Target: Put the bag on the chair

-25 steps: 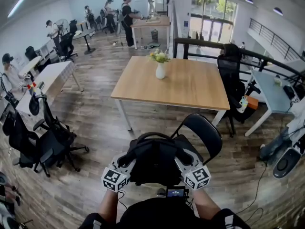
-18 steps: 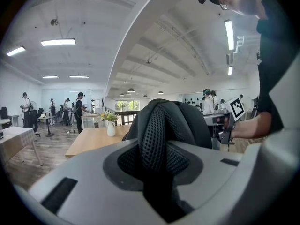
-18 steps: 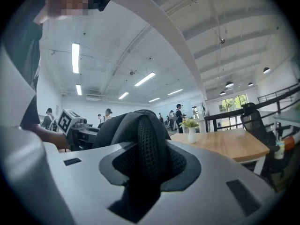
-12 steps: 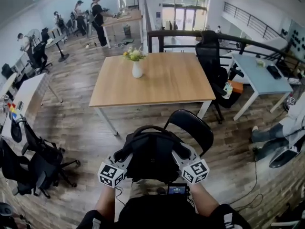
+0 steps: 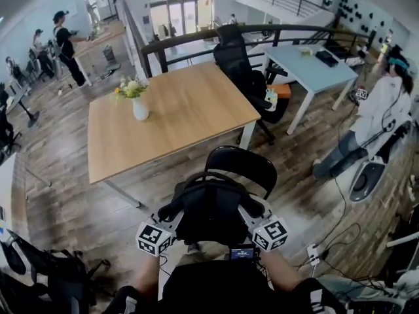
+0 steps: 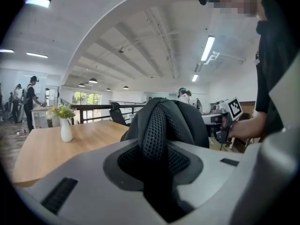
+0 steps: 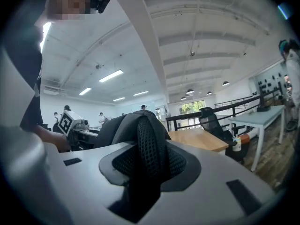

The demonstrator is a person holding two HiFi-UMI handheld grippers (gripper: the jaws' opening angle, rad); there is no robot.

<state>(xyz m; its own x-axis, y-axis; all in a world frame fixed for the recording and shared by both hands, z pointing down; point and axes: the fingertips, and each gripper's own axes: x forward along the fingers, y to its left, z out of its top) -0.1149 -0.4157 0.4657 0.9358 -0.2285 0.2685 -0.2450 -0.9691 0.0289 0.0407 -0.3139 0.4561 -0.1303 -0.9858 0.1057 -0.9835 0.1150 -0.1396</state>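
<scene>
I hold a black backpack (image 5: 211,208) up between both grippers, just in front of the person's chest. My left gripper (image 5: 169,213) is shut on one black mesh shoulder strap (image 6: 157,130). The right gripper (image 5: 253,209) is shut on the other mesh strap (image 7: 149,142). In each gripper view the strap fills the gap between the grey jaws and the bag bulges beyond it. A black chair (image 5: 241,165) stands right behind the bag with its rounded backrest towards the table. The bag hides the chair's seat.
A wooden table (image 5: 196,103) with a white flower vase (image 5: 139,107) stands beyond the chair. A black office chair (image 5: 237,61) and a white desk (image 5: 314,67) are at the back right. A seated person (image 5: 370,120) is at the right. Cables and a power strip (image 5: 313,252) lie on the floor.
The view has swung to the right: table, vase and chair slid leftward in the head view. Both grippers keep their hold on the straps, and the bag stays in front of the chair.
</scene>
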